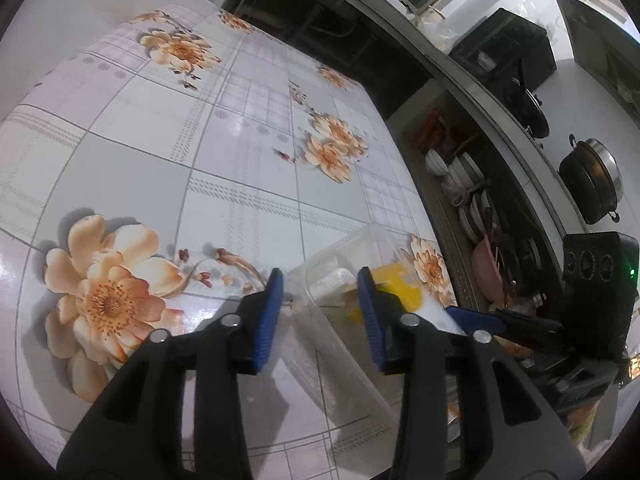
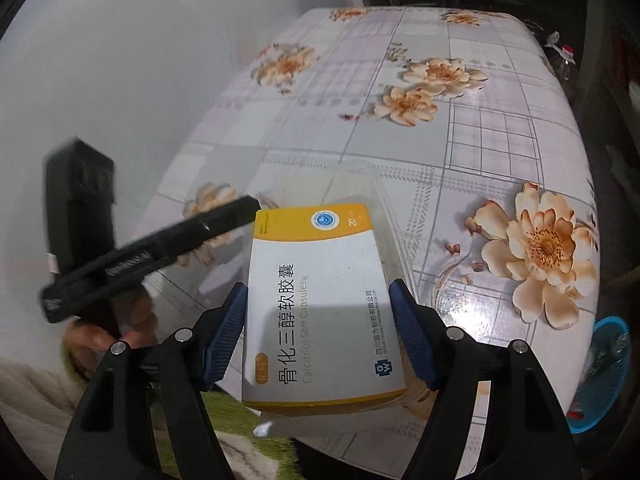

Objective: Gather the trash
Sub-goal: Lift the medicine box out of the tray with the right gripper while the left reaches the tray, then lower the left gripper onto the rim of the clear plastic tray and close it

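Right hand-held gripper (image 2: 318,334) is clamped on a yellow-and-white medicine box (image 2: 320,300), its blue pads pressing both long sides, the box poised over a clear plastic container (image 2: 386,216) on the floral counter (image 2: 500,148). Left hand-held gripper (image 1: 320,316) straddles the container's near wall, pads not touching it. Step in hand, by judgement: depositing trash. Next move calls for lowering the box inside, then releasing.
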Available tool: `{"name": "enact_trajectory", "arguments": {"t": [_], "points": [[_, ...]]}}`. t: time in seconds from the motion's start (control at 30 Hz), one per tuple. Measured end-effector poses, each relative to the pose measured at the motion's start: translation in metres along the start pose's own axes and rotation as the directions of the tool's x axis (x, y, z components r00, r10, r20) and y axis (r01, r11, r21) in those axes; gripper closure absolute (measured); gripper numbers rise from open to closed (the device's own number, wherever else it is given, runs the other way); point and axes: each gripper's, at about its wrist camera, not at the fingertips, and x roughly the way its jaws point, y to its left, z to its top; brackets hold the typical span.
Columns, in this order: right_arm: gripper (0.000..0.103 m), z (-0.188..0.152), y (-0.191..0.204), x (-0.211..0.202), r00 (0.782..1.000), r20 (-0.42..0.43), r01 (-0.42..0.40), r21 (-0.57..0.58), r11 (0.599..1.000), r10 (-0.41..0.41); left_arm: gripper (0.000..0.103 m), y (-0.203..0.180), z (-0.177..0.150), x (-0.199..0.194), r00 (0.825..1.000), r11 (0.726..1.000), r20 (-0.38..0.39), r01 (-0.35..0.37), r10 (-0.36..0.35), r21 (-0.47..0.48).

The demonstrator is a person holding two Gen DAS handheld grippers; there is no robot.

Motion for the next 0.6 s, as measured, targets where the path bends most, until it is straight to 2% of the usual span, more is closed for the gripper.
{"name": "enact_trajectory", "arguments": {"t": [0.13,0.2,0.27,0.37,0.5,0.6], "points": [[0.033,0.001,-0.012,-0.029,0.992,0.088,-0.099,0.054,0.994,0.093,0.059,-0.003,-0.002,-0.002,1.0,1.0,-0.002,-0.004,0.004,0.007],[0.033,0.001,-0.015,-0.045,0.986,0.14,-0.105,0.062,0.993,0.095,0.056,-0.006,-0.003,-0.001,1.0,1.0,-0.013,-0.004,0.005,0.015],[0.033,0.002,-0.02,-0.066,0.977,0.21,-0.056,0.063,0.996,0.041,0.055,-0.009,-0.006,-0.001,1.0,1.0,-0.022,-0.004,0.004,0.025],[0.033,0.002,-0.029,-0.08,0.963,0.262,0.045,0.071,0.996,-0.062,0.054,-0.015,-0.01,-0.002,1.0,0.999,-0.018,-0.018,0.019,0.047],[0.033,-0.003,-0.044,-0.072,0.934,0.254,0.238,0.087,0.967,-0.253,0.054,-0.029,-0.016,-0.009,0.998,0.991,0.023,-0.054,0.052,0.119],[0.033,-0.009,-0.057,-0.054,0.932,0.214,0.275,0.103,0.956,-0.291,0.052,-0.037,-0.019,-0.01,0.998,0.985,0.022,-0.063,0.06,0.159]]}}
